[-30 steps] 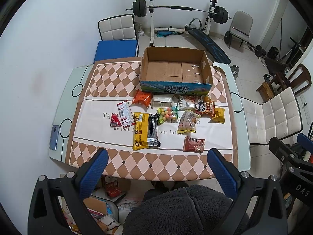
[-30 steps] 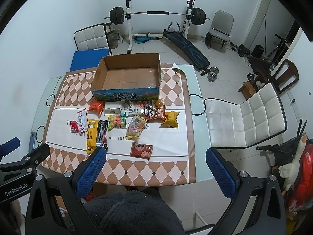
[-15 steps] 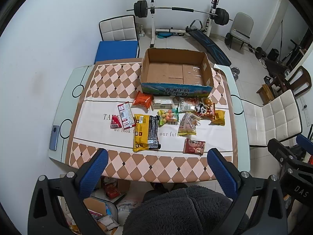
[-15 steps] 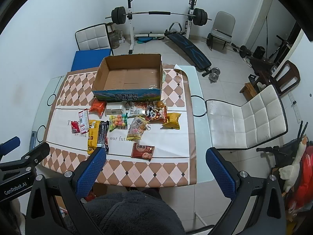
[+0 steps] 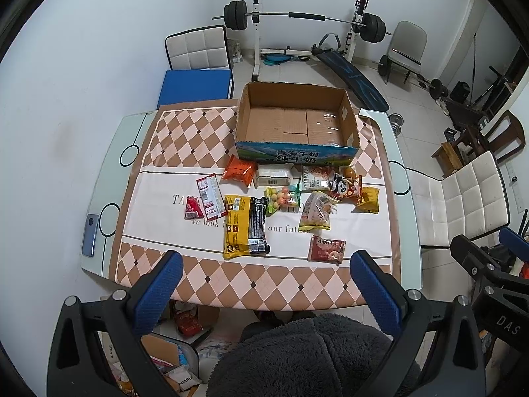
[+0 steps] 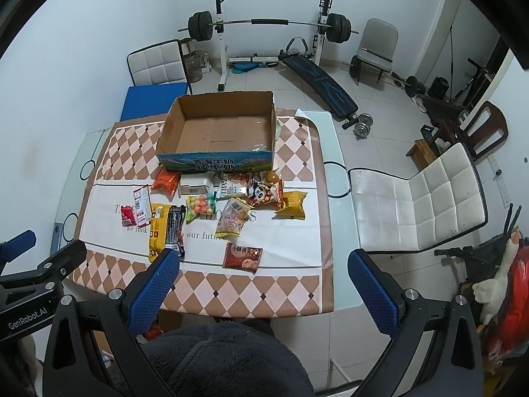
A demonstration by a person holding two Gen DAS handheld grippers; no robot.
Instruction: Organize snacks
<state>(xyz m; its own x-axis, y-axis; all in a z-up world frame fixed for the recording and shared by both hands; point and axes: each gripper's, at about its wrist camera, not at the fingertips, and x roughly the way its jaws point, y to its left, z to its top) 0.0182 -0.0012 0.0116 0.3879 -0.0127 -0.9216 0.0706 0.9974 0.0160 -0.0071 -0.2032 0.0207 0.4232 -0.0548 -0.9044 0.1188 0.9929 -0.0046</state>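
An open, empty cardboard box [image 5: 297, 125] [image 6: 221, 132] stands at the far side of the table. Several snack packets lie in front of it: a yellow-black pack [image 5: 244, 225] [image 6: 165, 228], a brown biscuit pack [image 5: 326, 248] [image 6: 243, 255], an orange bag [image 5: 239, 171], a panda pack [image 5: 345, 188], a yellow bag [image 6: 292, 203]. My left gripper [image 5: 264, 292] and right gripper [image 6: 263, 289] are both open and empty, held high above the table's near edge.
A phone [image 5: 90, 235] lies at the table's left edge. A white chair [image 6: 416, 198] stands right of the table, another [image 5: 198, 49] behind it. A weight bench and barbell rack [image 5: 304, 20] stand at the back. Clutter lies on the floor under the near edge.
Both views have drifted slightly; the table sits a little lower in frame. Nothing on the table has moved, and both grippers stay open.
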